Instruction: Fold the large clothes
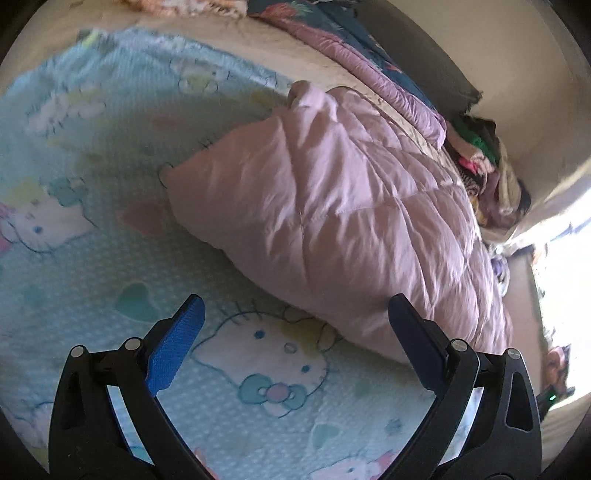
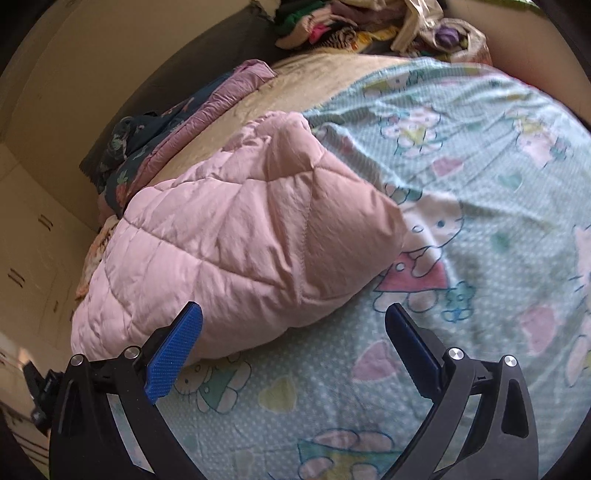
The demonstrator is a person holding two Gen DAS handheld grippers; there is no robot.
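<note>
A puffy pink quilted garment (image 1: 332,206) lies bunched on a pale blue cartoon-cat bedsheet (image 1: 92,184). In the left wrist view it fills the middle and right. My left gripper (image 1: 295,306) stands open above the sheet, just short of the garment's near edge, nothing between its blue pads (image 1: 177,343). In the right wrist view the same pink garment (image 2: 236,236) sits centre left on the bedsheet (image 2: 480,184). My right gripper (image 2: 293,314) is open too, its left pad (image 2: 173,354) over the garment's near edge, its right finger over bare sheet.
A folded purple and dark floral quilt (image 1: 369,55) lies along the far side of the bed. A heap of mixed clothes (image 2: 351,26) is piled by the wall. White cabinets (image 2: 26,240) stand beside the bed. Bright light floods the floor (image 1: 565,277).
</note>
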